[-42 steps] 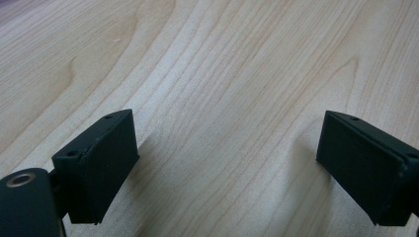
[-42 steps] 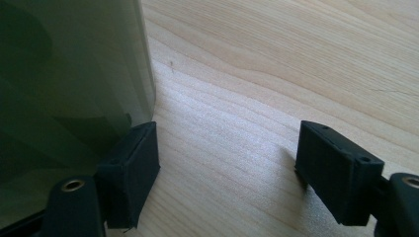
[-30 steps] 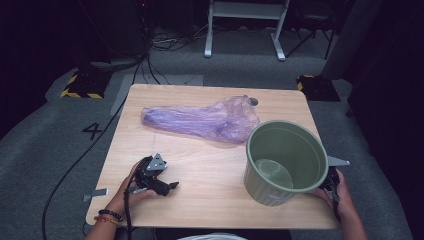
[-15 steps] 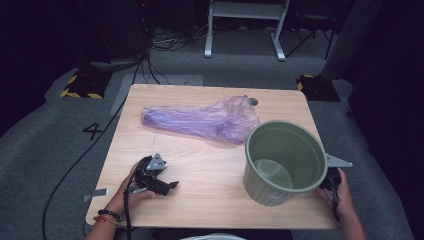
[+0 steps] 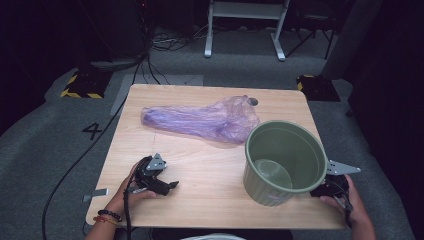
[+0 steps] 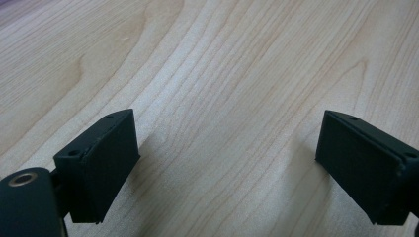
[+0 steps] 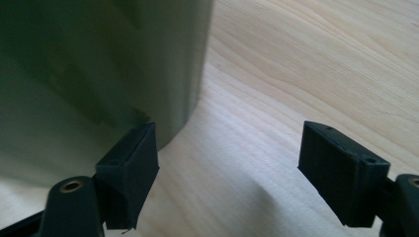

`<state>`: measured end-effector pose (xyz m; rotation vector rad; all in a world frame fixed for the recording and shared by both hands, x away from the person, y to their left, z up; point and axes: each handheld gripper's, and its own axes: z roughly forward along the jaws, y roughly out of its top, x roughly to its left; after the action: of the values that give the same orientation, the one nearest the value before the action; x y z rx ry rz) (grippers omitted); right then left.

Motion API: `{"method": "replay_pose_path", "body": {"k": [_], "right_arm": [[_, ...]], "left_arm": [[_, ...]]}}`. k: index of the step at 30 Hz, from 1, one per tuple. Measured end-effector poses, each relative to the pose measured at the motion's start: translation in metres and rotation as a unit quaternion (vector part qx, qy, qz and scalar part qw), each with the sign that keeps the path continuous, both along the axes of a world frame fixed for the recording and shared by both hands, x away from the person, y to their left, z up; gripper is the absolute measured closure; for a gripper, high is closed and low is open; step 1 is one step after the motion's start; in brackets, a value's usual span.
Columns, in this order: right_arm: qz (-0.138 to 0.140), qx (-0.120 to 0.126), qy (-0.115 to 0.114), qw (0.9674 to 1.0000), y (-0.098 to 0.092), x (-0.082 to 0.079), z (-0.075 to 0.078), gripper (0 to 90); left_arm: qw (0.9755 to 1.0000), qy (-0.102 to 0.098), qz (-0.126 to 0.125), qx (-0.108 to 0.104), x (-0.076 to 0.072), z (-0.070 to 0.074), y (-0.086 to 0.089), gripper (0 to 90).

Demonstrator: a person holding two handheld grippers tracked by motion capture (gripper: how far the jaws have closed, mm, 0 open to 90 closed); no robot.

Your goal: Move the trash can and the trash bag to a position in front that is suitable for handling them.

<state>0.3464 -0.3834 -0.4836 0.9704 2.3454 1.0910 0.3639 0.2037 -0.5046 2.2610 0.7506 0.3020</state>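
Green bucket (image 5: pixel 283 162) stands upright near the table's (image 5: pixel 200 200) near right corner; purple plastic bag (image 5: pixel 200 120) lies flat toward the far edge, one end just beside the bucket's rim. Right tongs (image 7: pixel 227 168) stand apart at the bucket's wall by the right edge; their jaws have just been opening, nothing between them, one jaw close against the wall, contact not certain. Left tongs (image 6: pixel 225 163) stand apart and empty over bare wood near the near left corner.

Risks, as judged: a jaw catching the wall could shove or tip the light bucket toward the near edge; closing on the smooth curved wall rather than the rim could slip; the thin bag may snag or tear if pinched hard.
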Motion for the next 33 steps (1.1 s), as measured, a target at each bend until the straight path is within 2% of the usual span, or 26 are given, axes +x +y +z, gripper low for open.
{"method": "replay_pose_path", "body": {"k": [10,15,19,21,27,33], "right_arm": [[0.043,0.0,0.008,0.9991,0.001,-0.008,0.001,22.7],[0.073,-0.002,0.012,0.9972,0.009,-0.01,0.0,22.1],[0.096,0.006,0.011,0.9953,0.025,-0.007,-0.002,21.8],[0.1,0.004,0.012,0.9949,0.029,-0.006,-0.002,21.6],[0.13,-0.006,0.01,0.9914,0.058,-0.005,-0.007,21.0],[0.152,0.003,-0.005,0.9884,0.078,-0.005,-0.006,20.7]], "left_arm": [[1.0,0.0,0.0,0.0,0.0,0.0,0.0,9.0],[1.0,0.0,0.0,0.0,0.0,0.0,0.0,9.0],[1.0,0.0,0.002,0.0,0.0,0.0,0.0,9.0],[1.0,0.0,0.002,0.0,0.0,0.0,0.0,9.0],[1.0,0.0,0.002,0.0,0.0,0.0,0.0,9.0],[1.0,0.0,0.002,0.001,0.0,0.0,0.0,9.0]]}}
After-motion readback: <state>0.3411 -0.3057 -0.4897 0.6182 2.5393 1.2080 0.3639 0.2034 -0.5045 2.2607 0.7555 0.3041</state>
